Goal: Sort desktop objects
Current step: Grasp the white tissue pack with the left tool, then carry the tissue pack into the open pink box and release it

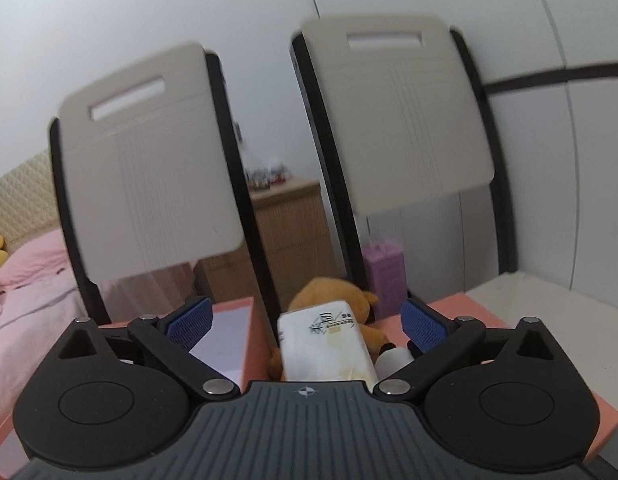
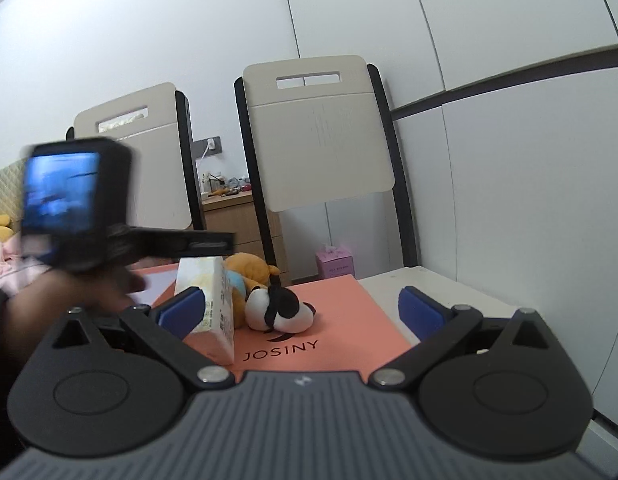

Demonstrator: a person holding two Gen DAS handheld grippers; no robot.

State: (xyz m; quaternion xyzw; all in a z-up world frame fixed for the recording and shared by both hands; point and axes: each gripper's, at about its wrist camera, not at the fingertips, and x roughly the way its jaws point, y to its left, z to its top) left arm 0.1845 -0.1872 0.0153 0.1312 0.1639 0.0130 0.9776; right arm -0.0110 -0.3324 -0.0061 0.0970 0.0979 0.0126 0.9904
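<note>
1. The left gripper stands wide open; its blue ribbed pads press on nothing.
2. Between the left fingers, nearer the palm than the tips, lies a white plastic-wrapped tissue pack with dark print, clear of both pads.
3. Just past that pack, between the fingertips, lies an orange plush toy; a small black-and-white plush toy sits close inside the right-hand finger.
4. These rest on a salmon-pink cardboard box lid; an open pink box with a pale inside lies behind the left-hand finger.
5. The right gripper is also spread wide and holds nothing.
6. In the right wrist view the tissue pack stands on edge just beside the left-hand blue pad; whether they touch cannot be told.
7. The black-and-white plush and orange plush lie between the right fingers, beyond the tips, on the lid printed JOSINY.
8. Left of the right gripper's fingers, blurred, a hand carries the other gripper's black camera.
9. Two beige folding chairs stand far beyond the fingertips.
</note>
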